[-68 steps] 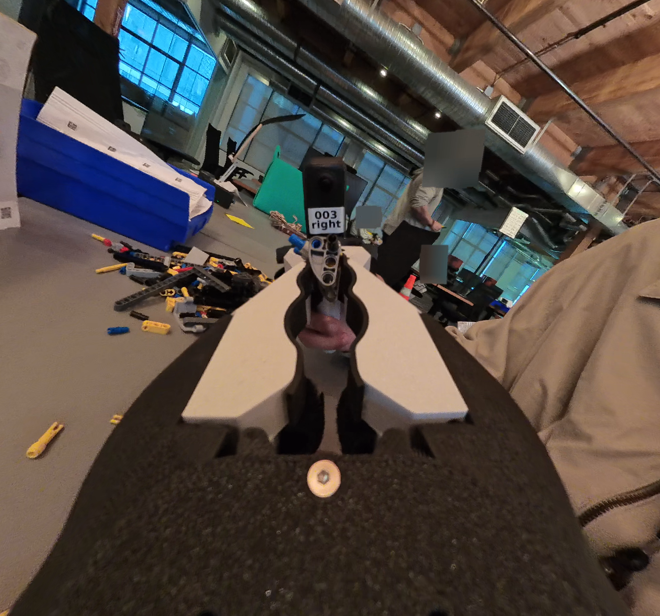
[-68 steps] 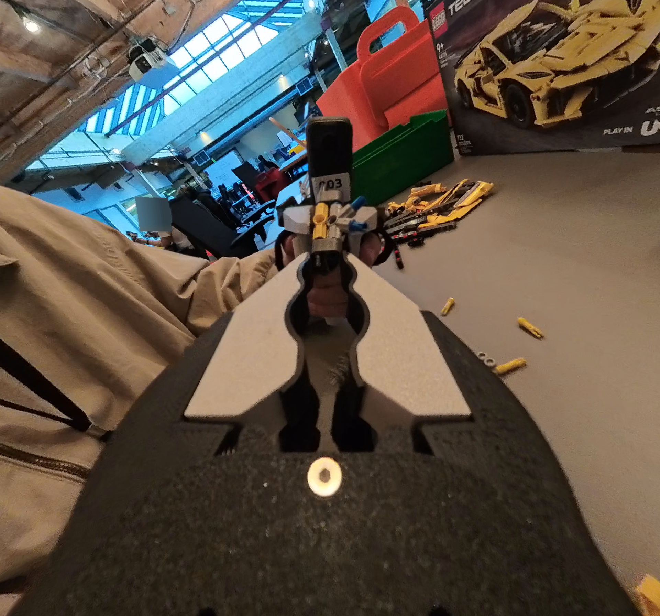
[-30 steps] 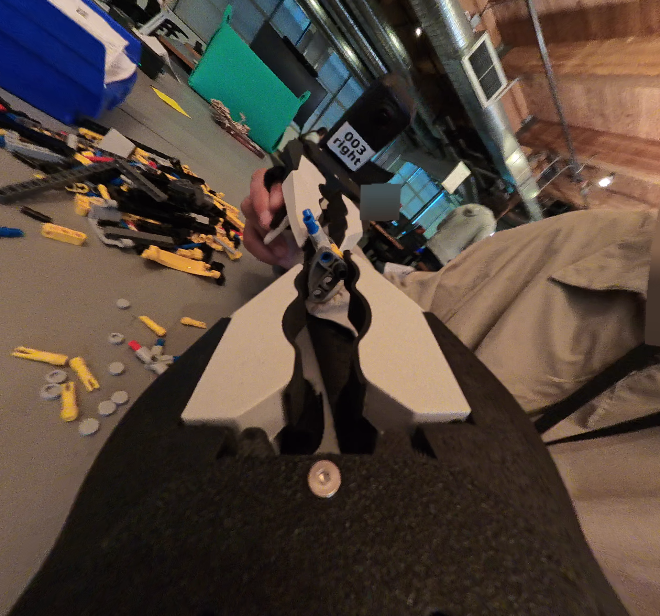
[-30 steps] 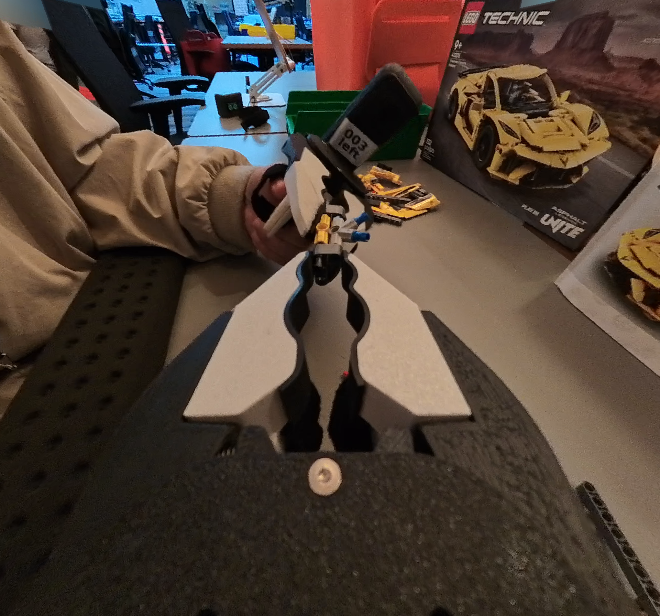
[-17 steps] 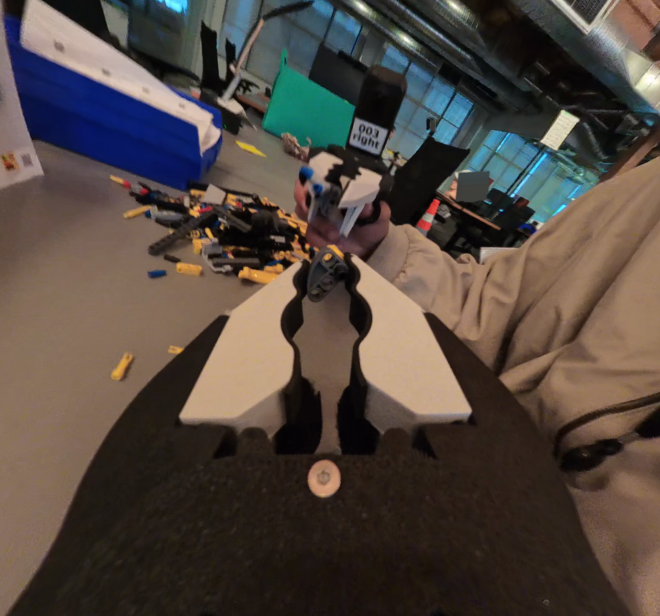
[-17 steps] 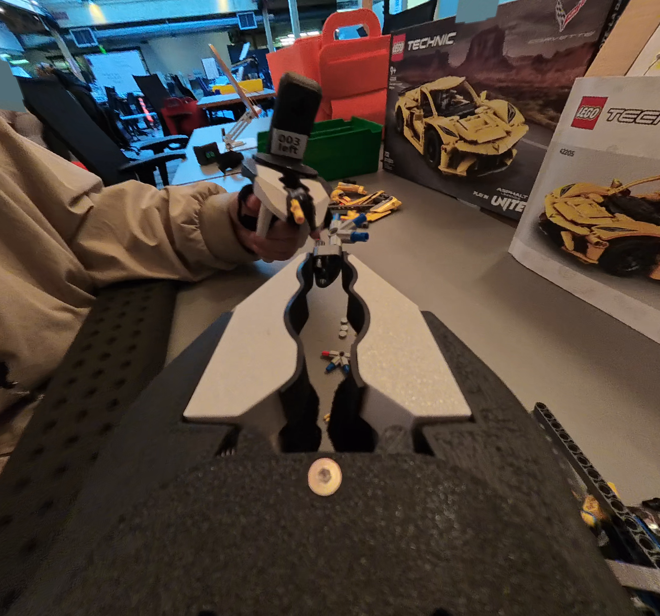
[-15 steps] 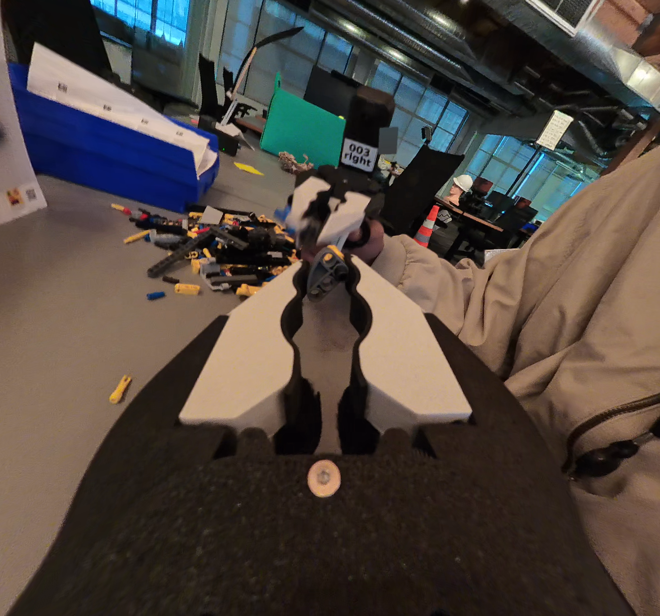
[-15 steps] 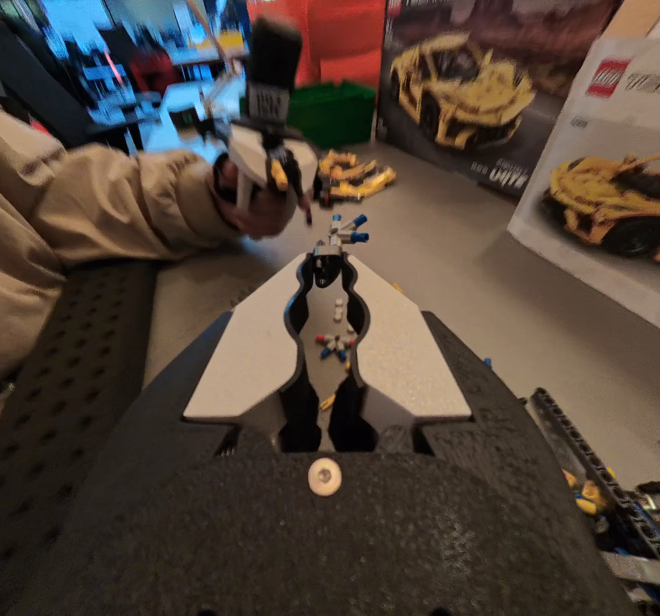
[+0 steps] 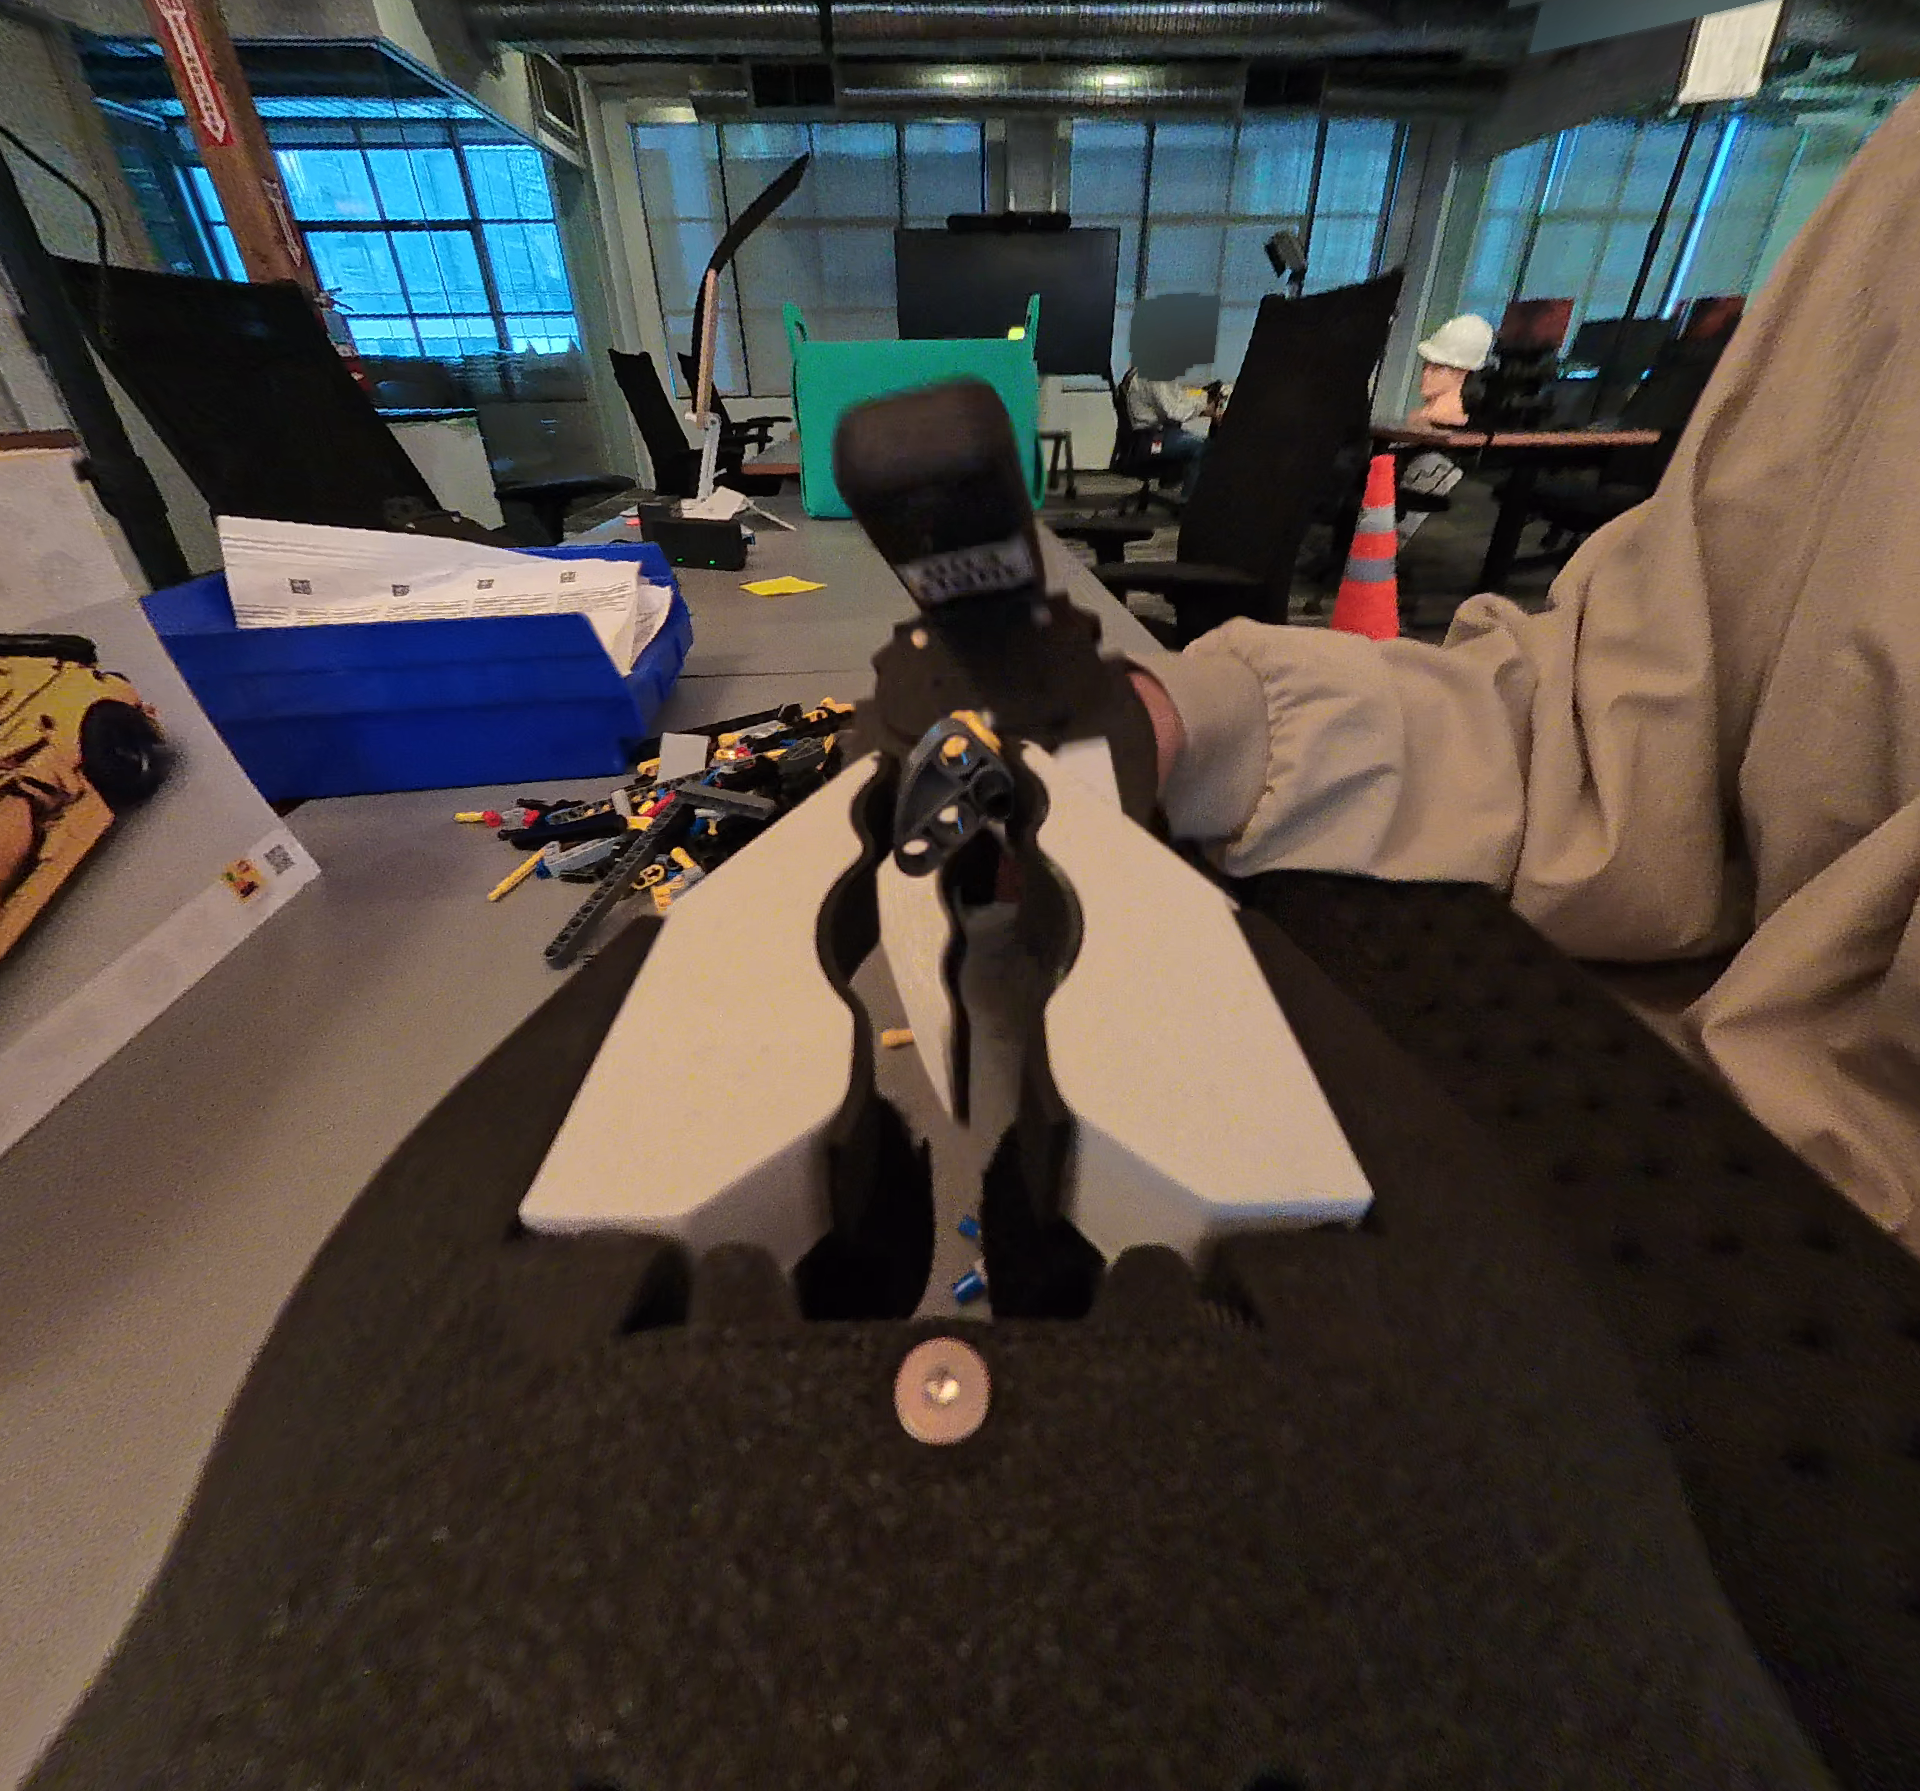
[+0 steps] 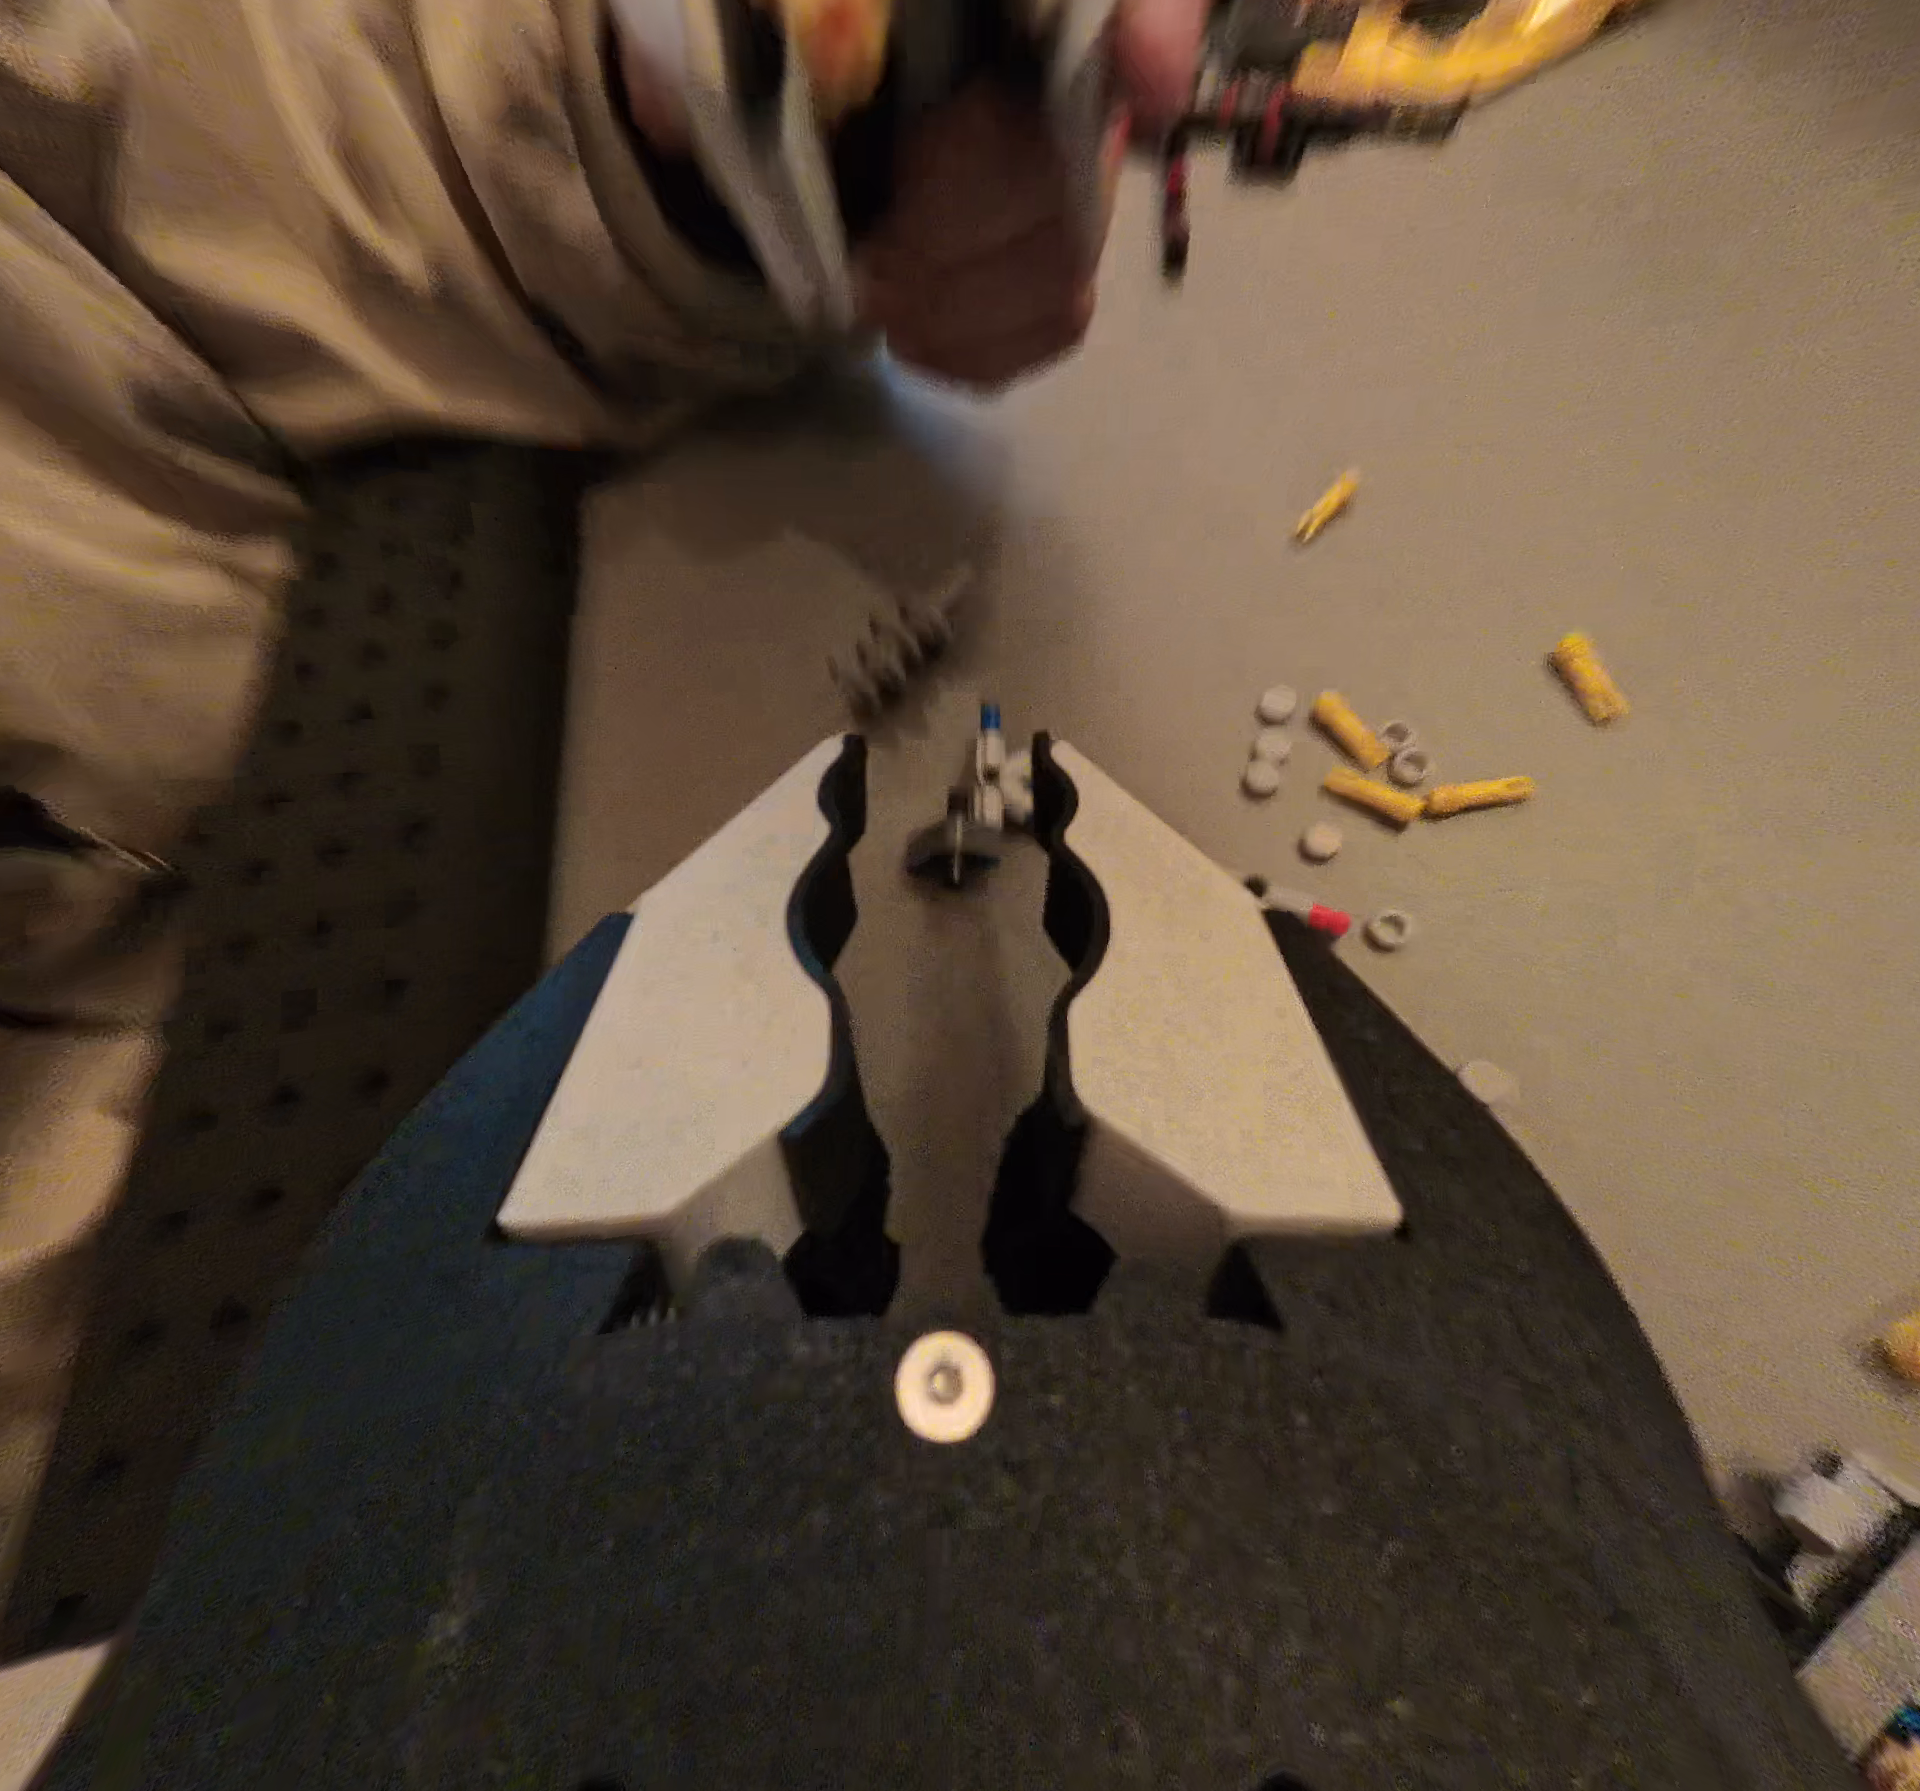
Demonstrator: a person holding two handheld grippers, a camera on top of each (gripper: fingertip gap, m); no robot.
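Note:
My left gripper (image 9: 951, 773) is shut on a small dark grey beam piece (image 9: 948, 796) with yellow and blue pins, held above the table. Just beyond it is the right gripper's black camera body (image 9: 935, 484), tipped downward, with a hand and beige sleeve (image 9: 1455, 765) behind. In the blurred right wrist view my right gripper (image 10: 948, 752) is open close over the grey table (image 10: 1558, 391). A small grey assembly with a blue pin (image 10: 977, 801) lies between its jaws, nearer the right finger. The left gripper and its hand (image 10: 977, 266) show blurred above.
A blue bin with papers (image 9: 416, 692) and a pile of loose pieces (image 9: 686, 806) sit at the back left, a booklet (image 9: 104, 858) at the left edge. Yellow pins and grey rounds (image 10: 1361, 765) lie right of the right gripper. A black perforated mat (image 10: 343, 806) lies on the left. The grippers' ends are close to 10 cm from one another.
My right gripper has swung down toward the table and opened; the small grey assembly it held now lies between its jaws. My left gripper stays shut on the dark beam piece.

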